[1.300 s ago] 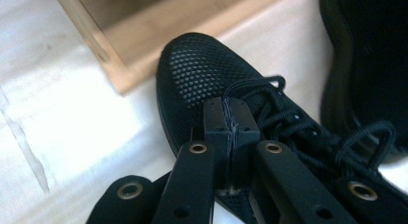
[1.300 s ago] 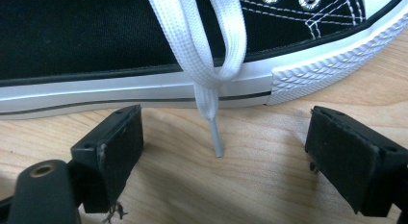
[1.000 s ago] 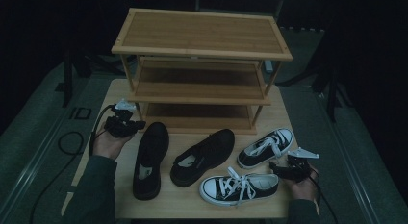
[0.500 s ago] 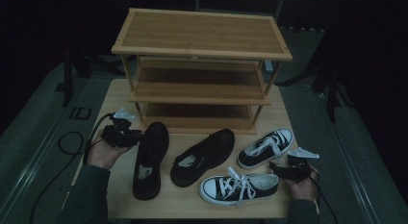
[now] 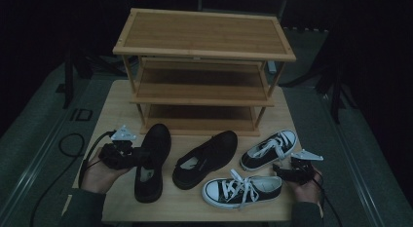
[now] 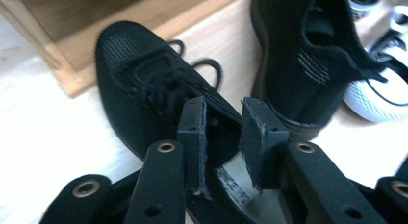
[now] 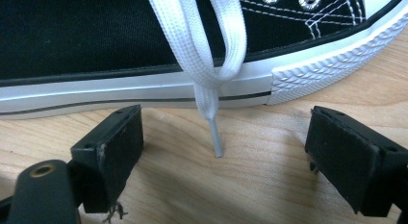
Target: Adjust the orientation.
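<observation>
My left gripper [image 5: 139,157] is at the collar of the left black shoe [image 5: 151,161] near the table's [image 5: 117,103] left side; its jaws have just been closing, part open around the collar edge. My right gripper [image 5: 282,172] rests wide open, empty, beside the black-and-white sneaker [image 5: 241,190].

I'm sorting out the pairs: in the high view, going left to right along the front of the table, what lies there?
Left gripper → black mesh shoe → second black shoe → near black-and-white sneaker → right gripper.
</observation>
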### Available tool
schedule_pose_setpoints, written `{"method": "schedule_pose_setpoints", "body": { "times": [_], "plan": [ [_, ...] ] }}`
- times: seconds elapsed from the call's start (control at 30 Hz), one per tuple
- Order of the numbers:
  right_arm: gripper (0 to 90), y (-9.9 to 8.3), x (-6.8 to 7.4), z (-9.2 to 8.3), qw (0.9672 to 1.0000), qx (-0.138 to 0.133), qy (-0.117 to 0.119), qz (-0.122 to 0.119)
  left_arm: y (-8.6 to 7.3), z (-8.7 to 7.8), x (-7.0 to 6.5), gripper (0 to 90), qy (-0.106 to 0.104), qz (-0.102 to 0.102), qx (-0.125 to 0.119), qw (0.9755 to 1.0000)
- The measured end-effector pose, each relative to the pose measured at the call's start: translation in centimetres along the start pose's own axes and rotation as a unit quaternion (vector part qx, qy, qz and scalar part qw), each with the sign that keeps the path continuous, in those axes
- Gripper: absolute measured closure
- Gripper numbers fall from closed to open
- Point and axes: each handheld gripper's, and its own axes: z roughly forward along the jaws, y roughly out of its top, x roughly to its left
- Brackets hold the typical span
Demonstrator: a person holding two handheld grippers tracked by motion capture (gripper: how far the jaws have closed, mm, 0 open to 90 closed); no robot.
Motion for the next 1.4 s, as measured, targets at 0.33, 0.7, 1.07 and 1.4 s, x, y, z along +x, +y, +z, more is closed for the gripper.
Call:
{"method": "schedule_pose_setpoints", "body": {
  "times": [0.33, 0.7, 1.07, 1.4],
  "plan": [
    [13.3, 0.0, 0.0, 0.0, 1.0000, 0.000, 0.000, 0.000, -1.3, 2.1, -0.2, 86.8, -0.007, 0.000, 0.050, 0.9987],
    [13.3, 0.0, 0.0, 0.0, 1.0000, 0.000, 0.000, 0.000, -1.2, 2.3, 0.1, 90.0, 0.024, 0.011, 0.079, 0.9966],
    [13.3, 0.0, 0.0, 0.0, 1.0000, 0.000, 0.000, 0.000, -1.3, 1.7, 2.4, 90.0, 0.069, -0.012, 0.078, 0.9945],
    [13.3, 0.0, 0.0, 0.0, 1.0000, 0.000, 0.000, 0.000, -0.8, 1.8, 4.6, 90.0, 0.105, -0.021, 0.077, 0.9913]
  ]
}}
